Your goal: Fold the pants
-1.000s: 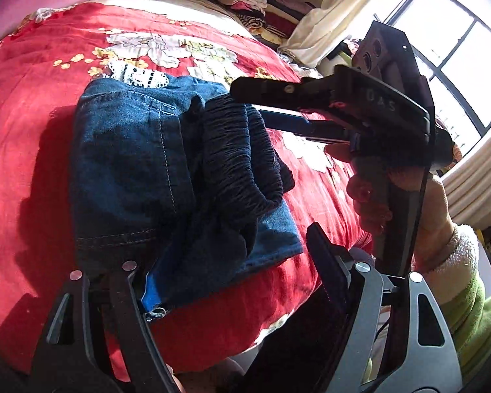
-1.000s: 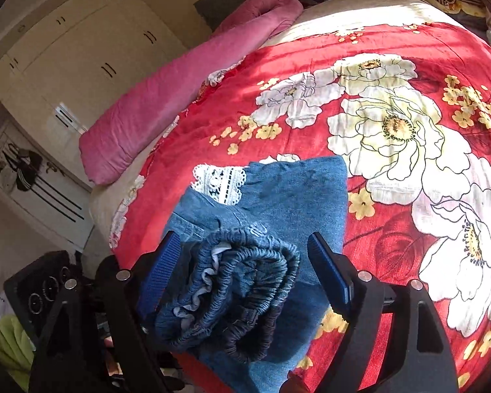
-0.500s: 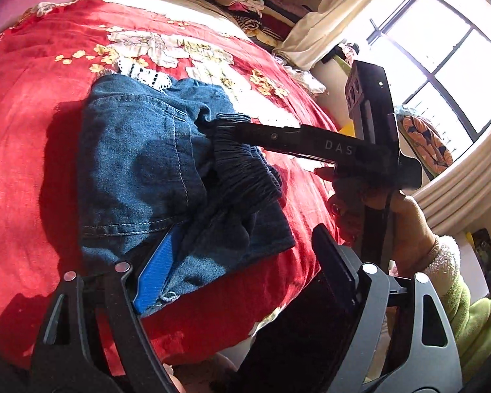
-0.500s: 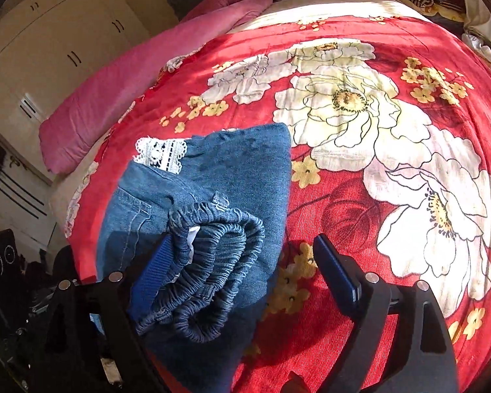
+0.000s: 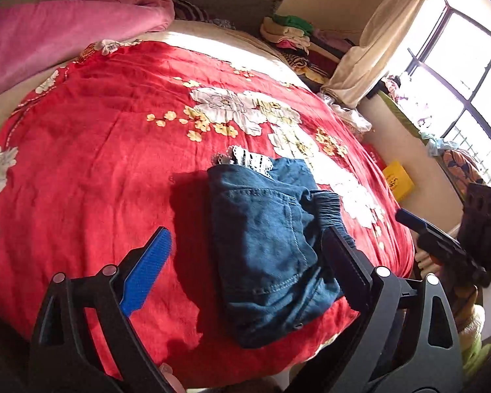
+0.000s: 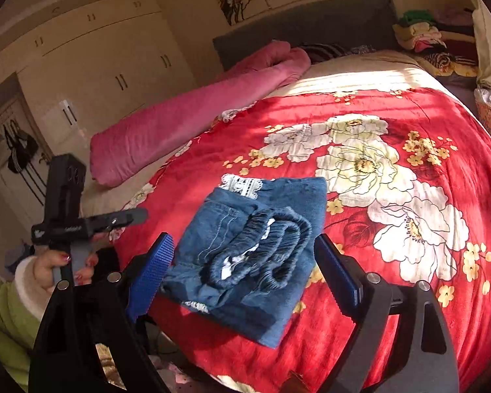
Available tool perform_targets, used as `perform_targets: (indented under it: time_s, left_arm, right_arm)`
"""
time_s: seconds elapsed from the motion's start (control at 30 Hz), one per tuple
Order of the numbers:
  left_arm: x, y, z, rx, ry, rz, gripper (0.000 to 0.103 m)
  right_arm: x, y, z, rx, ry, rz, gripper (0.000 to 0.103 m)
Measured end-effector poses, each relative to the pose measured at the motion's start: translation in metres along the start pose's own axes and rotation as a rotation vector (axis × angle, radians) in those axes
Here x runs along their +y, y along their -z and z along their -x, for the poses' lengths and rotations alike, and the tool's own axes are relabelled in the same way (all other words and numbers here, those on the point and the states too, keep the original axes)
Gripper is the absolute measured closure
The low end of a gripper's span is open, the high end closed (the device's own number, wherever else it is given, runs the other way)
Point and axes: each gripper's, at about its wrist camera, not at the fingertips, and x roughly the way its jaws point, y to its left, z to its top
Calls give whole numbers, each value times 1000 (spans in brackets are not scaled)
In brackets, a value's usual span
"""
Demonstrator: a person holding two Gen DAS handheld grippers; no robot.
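Observation:
The blue denim pants (image 5: 265, 249) lie folded in a compact bundle on the red floral bedspread (image 5: 98, 163), near its front edge. The gathered elastic waistband (image 6: 271, 245) sits on top and a white lace trim (image 6: 242, 185) shows at the far end. My left gripper (image 5: 245, 234) hovers above and before the bundle; its jaws are opening and hold nothing. My right gripper (image 6: 244, 240) also hangs clear of the pants (image 6: 298, 196), open, with no pad touching the cloth. Each gripper shows at the edge of the other's view, held by a hand in a green sleeve.
A rolled pink blanket (image 6: 196, 114) lies along the bed's far left side. Folded clothes (image 5: 291, 32) are stacked at the head end near a curtain and window. A wardrobe (image 6: 98, 65) stands left of the bed. A yellow box (image 5: 397, 180) sits on the floor.
Both grippers drew back and upward from the pants, with jaws spread wider. The left blue pad, earlier tucked at the denim's edge, is now free. The bundle stays on the bed.

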Motion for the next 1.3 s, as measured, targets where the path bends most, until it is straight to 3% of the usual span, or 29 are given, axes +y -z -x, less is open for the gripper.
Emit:
perform_targets:
  time_s: [0.13,0.2,0.3,0.63,0.7,0.77,0.97,1.3]
  left_arm:
    - [-5,-11,-18,50,10,-39,19]
    - [-10,-14,-27,79,28,-62,50]
    - [-17,-17,-43,131,75,-81,61]
    - [-18,-26,-92,209,-7,-143,61]
    - [-16,-28,-99,217,-15,-141,62]
    - [-15,-30,-104,229,-17,-135,61]
    - [-13,-32,-108,239,-9,-128,61]
    - [-15,-32,-108,229,-7,-124,61]
  right_arm:
    - [45,22,-16,66,-54,154,16]
    - [64,31,-29,104,-57,234,17]
    - [81,39,-49,152,-56,327,18]
    - [103,46,-105,225,75,646,36]
    - [101,45,-111,238,45,648,49]
    - [97,47,-116,270,4,635,77]
    - [88,68,-96,312,-59,658,97]
    - [72,85,-94,298,-51,540,94]
